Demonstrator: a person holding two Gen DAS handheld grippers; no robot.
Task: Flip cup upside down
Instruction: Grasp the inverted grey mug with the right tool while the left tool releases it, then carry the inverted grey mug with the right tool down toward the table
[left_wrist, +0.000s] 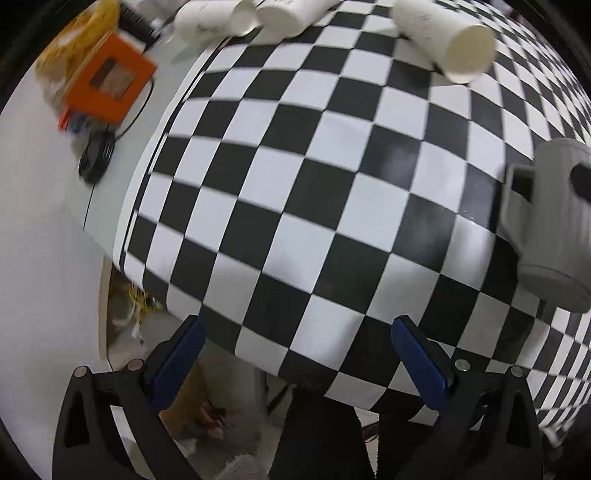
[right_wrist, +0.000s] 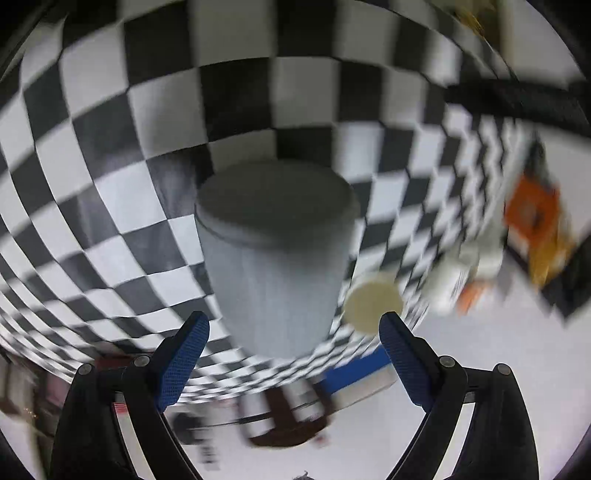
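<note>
A grey ribbed cup with a handle (left_wrist: 546, 225) stands on the checkered cloth (left_wrist: 295, 184) at the right edge of the left wrist view. In the right wrist view, which is rolled over and blurred, the same cup (right_wrist: 273, 251) fills the centre, just ahead of and between the blue fingertips, not touched. My right gripper (right_wrist: 293, 328) is open around empty air in front of the cup. My left gripper (left_wrist: 295, 332) is open and empty above the cloth's near edge, well left of the cup.
Several white paper cups (left_wrist: 443, 37) lie on their sides at the far edge of the cloth; one shows in the right wrist view (right_wrist: 373, 299). An orange box (left_wrist: 110, 77) and a black round object (left_wrist: 96, 158) sit on the white table at left.
</note>
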